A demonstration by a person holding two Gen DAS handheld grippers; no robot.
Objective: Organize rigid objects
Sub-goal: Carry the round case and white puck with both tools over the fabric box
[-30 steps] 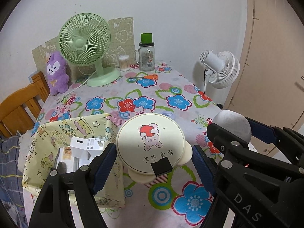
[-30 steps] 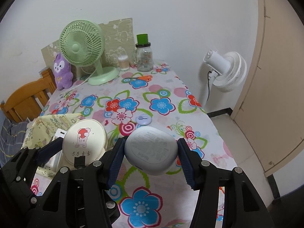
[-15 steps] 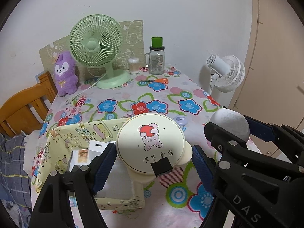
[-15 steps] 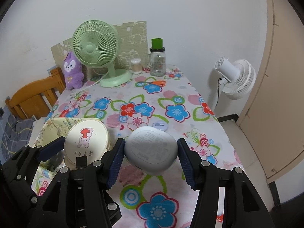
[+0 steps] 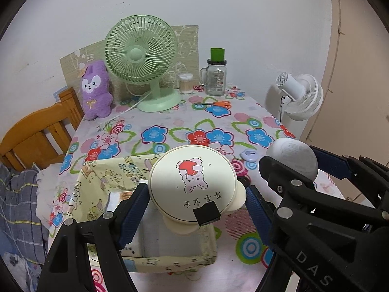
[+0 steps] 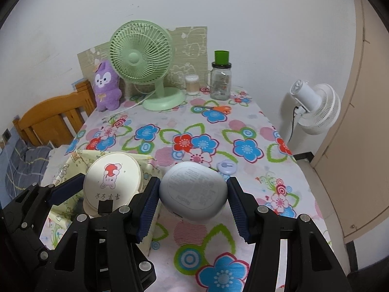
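Observation:
My left gripper (image 5: 197,208) is shut on a round cream device with a rabbit picture (image 5: 192,185) and holds it above a yellow fabric storage box (image 5: 104,177) at the table's near left. White boxes lie inside the box. My right gripper (image 6: 193,203) is shut on a pale grey-blue oval case (image 6: 194,192) and holds it above the flowered tablecloth (image 6: 201,131), just right of the box (image 6: 73,163). The cream device also shows in the right wrist view (image 6: 111,182), and the grey case in the left wrist view (image 5: 291,155).
A small lilac round object (image 6: 227,166) lies on the cloth beyond the grey case. At the back stand a green desk fan (image 5: 141,58), a purple plush (image 5: 94,90), a glass jar with a green lid (image 5: 216,75) and orange scissors (image 5: 218,104). A wooden chair (image 5: 39,131) is left, a white floor fan (image 5: 301,95) right.
Both grippers have drawn back and up from the table with their objects still held. The yellow box now lies under the cream device.

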